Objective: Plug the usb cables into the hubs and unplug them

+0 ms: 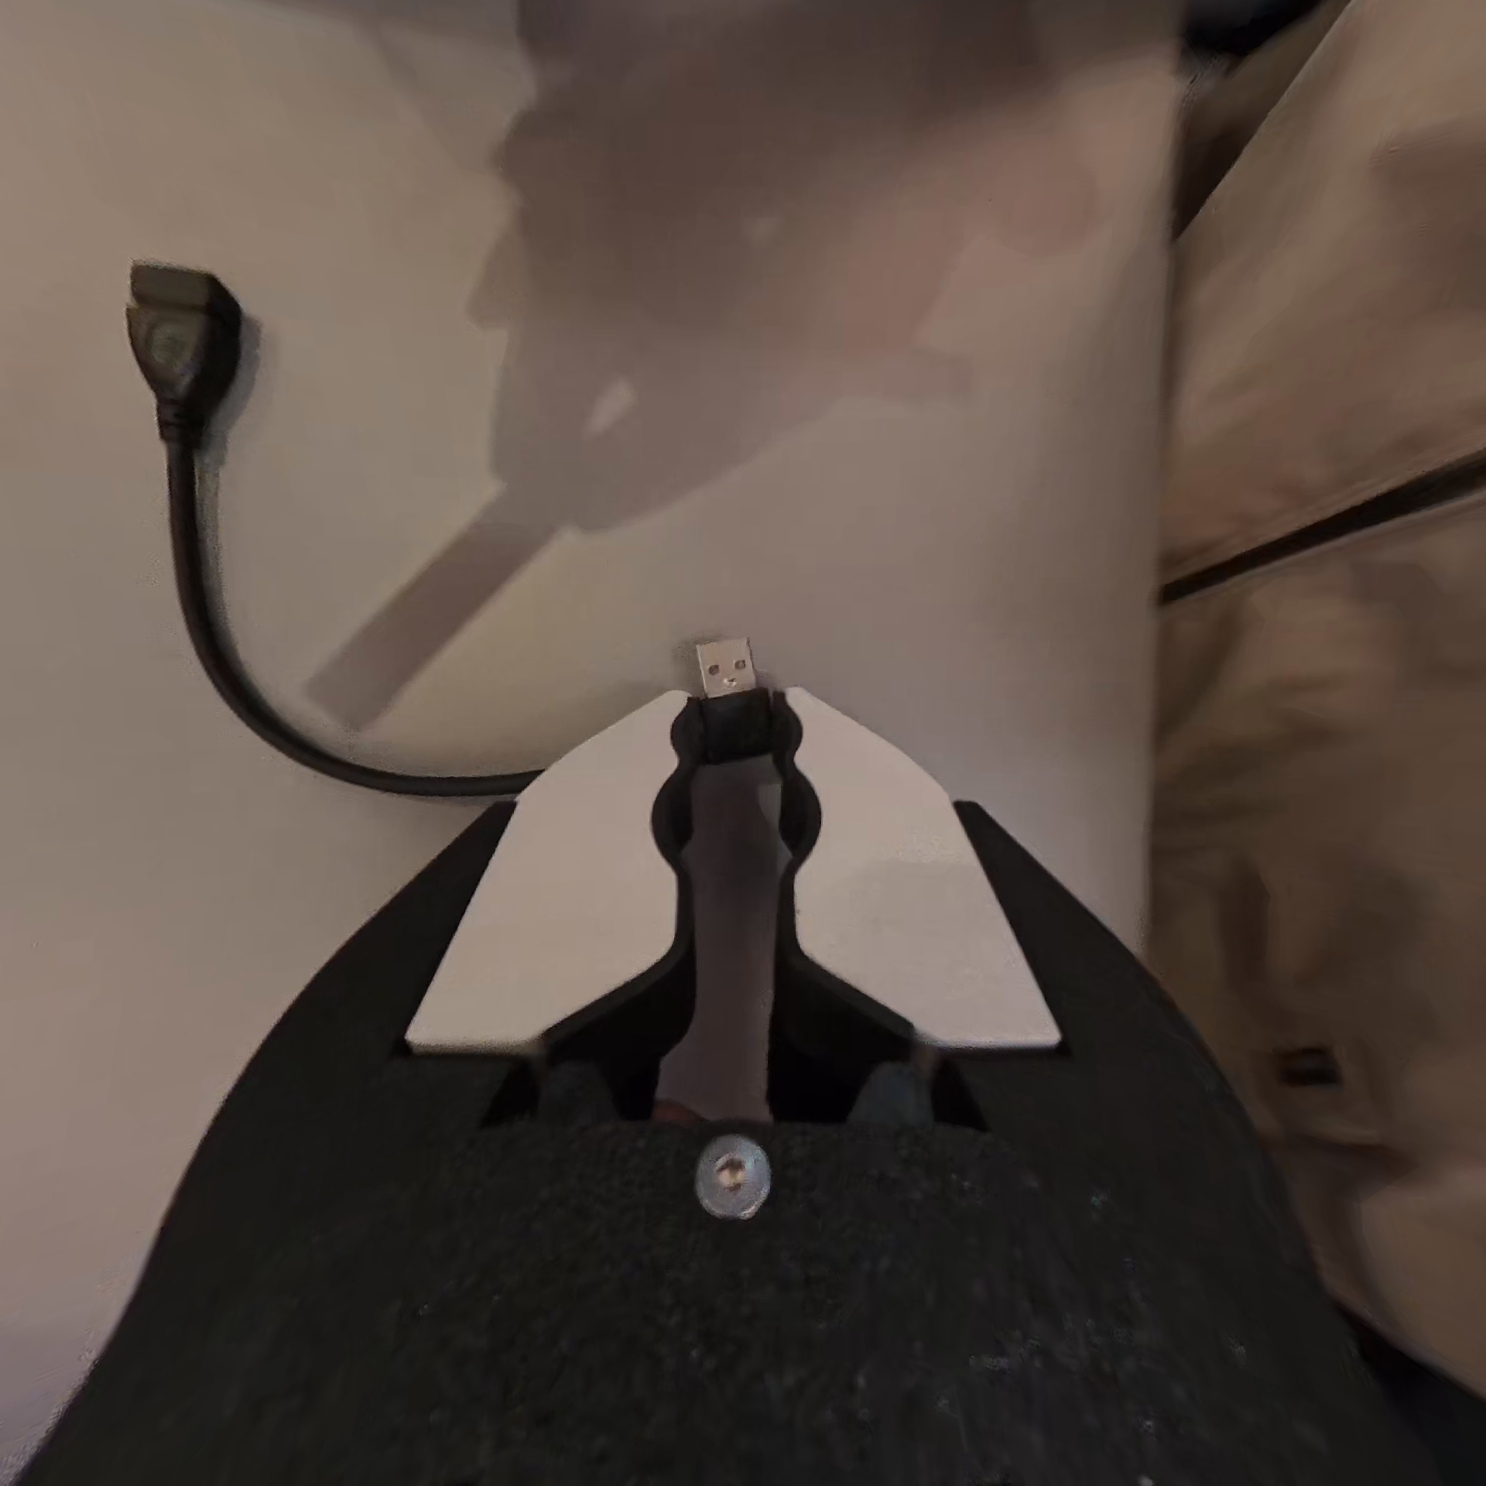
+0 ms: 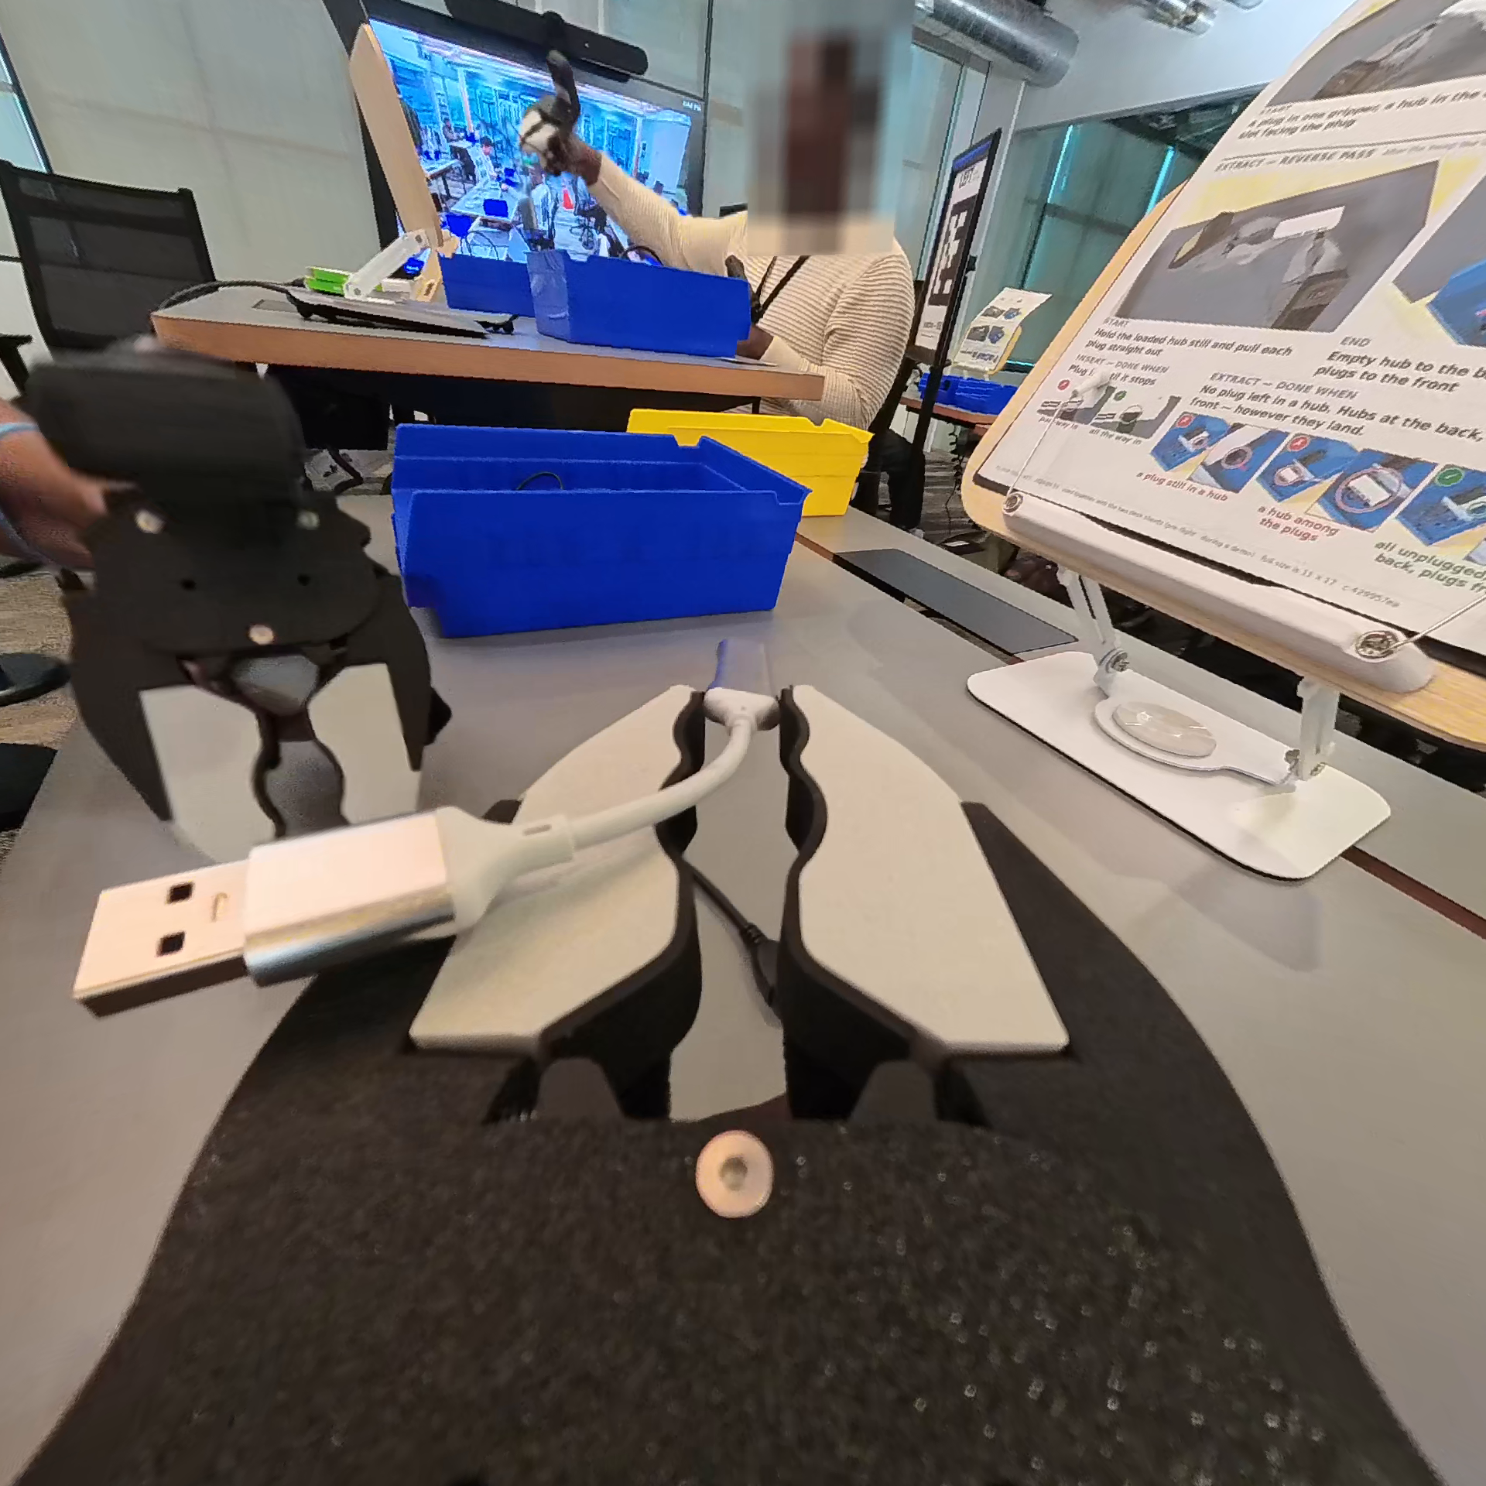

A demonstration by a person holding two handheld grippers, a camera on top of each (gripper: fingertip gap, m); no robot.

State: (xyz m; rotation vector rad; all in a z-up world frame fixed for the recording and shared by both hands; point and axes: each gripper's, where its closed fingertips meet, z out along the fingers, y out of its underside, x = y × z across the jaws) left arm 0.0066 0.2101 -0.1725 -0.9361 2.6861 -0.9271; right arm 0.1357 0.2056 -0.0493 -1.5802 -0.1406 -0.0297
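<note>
Right wrist view: grey table [image 2: 1206, 1005], blue bin [image 2: 595, 555], tools clamping black plug [image 1: 730, 728], perhaps white cable [image 2: 736, 712].

2 claws [image 1: 730, 708], 2 USB cables [image 2: 563, 828], 3 bins [image 2: 595, 555]

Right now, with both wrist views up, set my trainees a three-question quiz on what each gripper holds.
1. True or false: the left gripper grips a black USB plug.
2. What colour is the short cable pinched in the right gripper: A black, B white, C red?
3. Which colour bin stands behind the blue bin?

Key: 1 true; 2 B; 3 the yellow bin.
</note>
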